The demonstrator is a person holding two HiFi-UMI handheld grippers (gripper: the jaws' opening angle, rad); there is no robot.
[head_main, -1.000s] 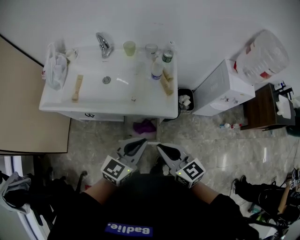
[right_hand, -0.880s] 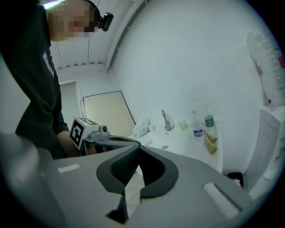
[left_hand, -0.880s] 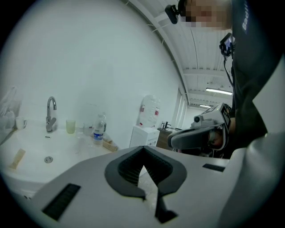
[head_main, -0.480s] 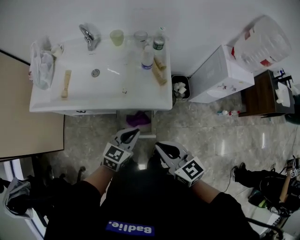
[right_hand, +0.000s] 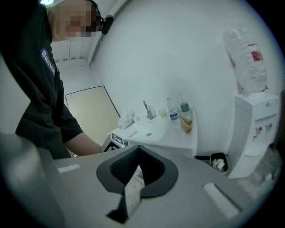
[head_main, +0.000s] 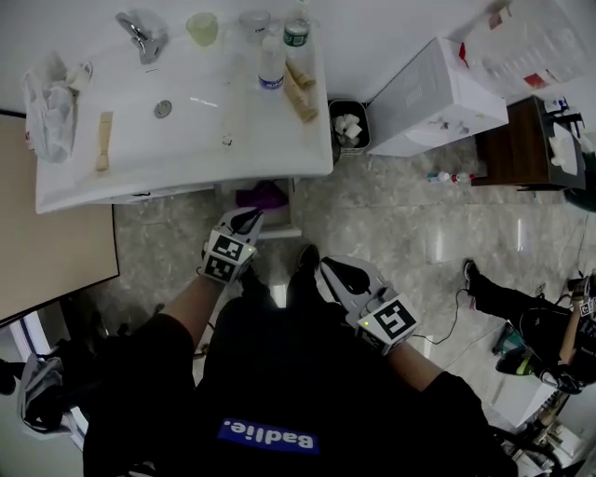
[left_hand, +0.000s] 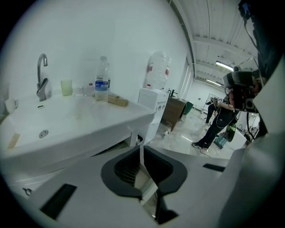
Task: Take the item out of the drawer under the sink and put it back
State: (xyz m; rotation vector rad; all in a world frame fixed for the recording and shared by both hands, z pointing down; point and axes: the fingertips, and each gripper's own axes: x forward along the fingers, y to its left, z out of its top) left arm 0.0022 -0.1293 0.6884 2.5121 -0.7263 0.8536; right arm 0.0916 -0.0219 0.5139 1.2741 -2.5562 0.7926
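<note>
**A:** Are both claws empty?

**B:** Yes. The left claw [head_main: 250, 220] is pinched shut with nothing in it, down by the front edge of the sink [head_main: 186, 140], close to a purple thing [head_main: 263, 196] underneath. The right claw [head_main: 328, 270] is also closed and empty, back near the body.

**A:** And the item?

**B:** It's out of sight. The drawer [head_main: 158, 193] looks closed, so it's probably inside. I'd open the left claw first, line it up square with the drawer front, then pull straight out.

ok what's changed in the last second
The left gripper has reached forward and down toward the space under the sink, near the purple thing. The right gripper trails behind it. Both stay shut and empty. The bottle and cup sit unmoved.
</note>
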